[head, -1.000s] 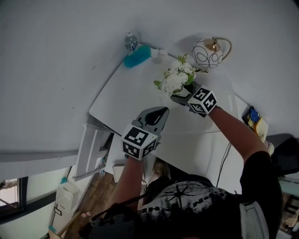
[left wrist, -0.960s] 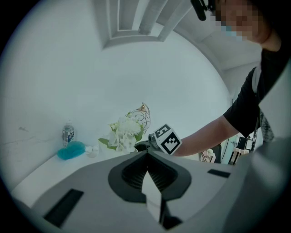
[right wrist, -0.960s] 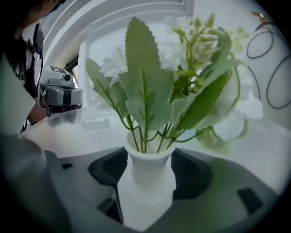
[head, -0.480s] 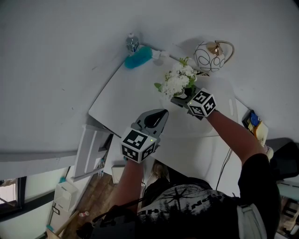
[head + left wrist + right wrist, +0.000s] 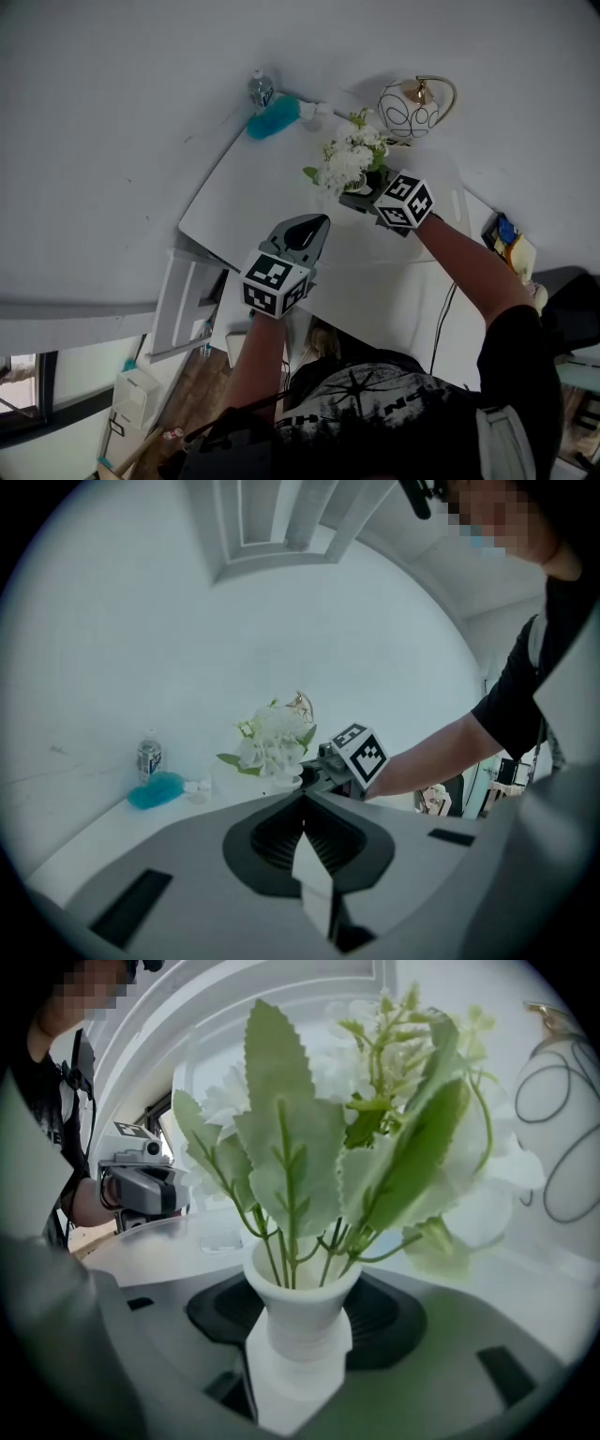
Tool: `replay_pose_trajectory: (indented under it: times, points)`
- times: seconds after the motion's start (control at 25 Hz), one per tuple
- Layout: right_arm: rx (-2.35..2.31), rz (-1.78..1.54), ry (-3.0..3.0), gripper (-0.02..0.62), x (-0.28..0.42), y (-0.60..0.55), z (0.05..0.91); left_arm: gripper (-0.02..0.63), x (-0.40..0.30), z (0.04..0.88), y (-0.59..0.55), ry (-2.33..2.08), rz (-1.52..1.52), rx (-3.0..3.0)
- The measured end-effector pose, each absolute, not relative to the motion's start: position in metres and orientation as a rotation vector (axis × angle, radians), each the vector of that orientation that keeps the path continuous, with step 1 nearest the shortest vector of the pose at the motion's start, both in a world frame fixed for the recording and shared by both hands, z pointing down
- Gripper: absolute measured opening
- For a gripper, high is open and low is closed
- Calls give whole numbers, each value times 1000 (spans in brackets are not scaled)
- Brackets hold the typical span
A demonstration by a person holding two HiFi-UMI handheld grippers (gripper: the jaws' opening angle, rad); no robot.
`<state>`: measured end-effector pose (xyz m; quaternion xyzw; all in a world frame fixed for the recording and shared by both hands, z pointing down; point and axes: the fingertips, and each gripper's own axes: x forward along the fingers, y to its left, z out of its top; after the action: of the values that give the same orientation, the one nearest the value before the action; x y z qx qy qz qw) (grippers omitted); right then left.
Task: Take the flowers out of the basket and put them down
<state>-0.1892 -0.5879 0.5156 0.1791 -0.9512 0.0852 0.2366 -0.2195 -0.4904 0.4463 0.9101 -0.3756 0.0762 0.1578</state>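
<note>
White vase [image 5: 302, 1309], small and ribbed at the neck, and I'm pinching it right there with my right gripper [image 5: 364, 195], the jaws pressing in from both sides just under the flared lip. The flowers [image 5: 349, 157] are fanning out of it, pale blooms and green serrated leaves. They are sitting out beside the round basket [image 5: 410, 105] with the gold handle, not inside it, so I'm reading the lifting-out as done and the putting-down as the step in hand. I'm carrying the bunch over the white table [image 5: 253, 199]; whether the vase foot is touching the top yet, I cannot tell from here. My left gripper [image 5: 305, 841] is hanging back near the table's front edge, jaws pressed together with nothing between them. The long axis is running from vase foot up through the stems, and it's standing upright, blooms pointing at the ceiling and leaning a touch away from my jaws. Next, I'm thinking, comes lowering it straight down onto bare tabletop, holding that axis vertical so the top-heavy bunch isn't tipping, and only then spreading the jaws and backing off level, clear of the leaves.
</note>
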Motion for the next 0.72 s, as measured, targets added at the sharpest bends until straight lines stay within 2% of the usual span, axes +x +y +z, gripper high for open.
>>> replay_pose_trajectory:
  times: [0.72]
  points:
    - [645, 170, -2626, 256, -164, -533, 421, 11, -213, 427, -446, -1060, 226, 2670]
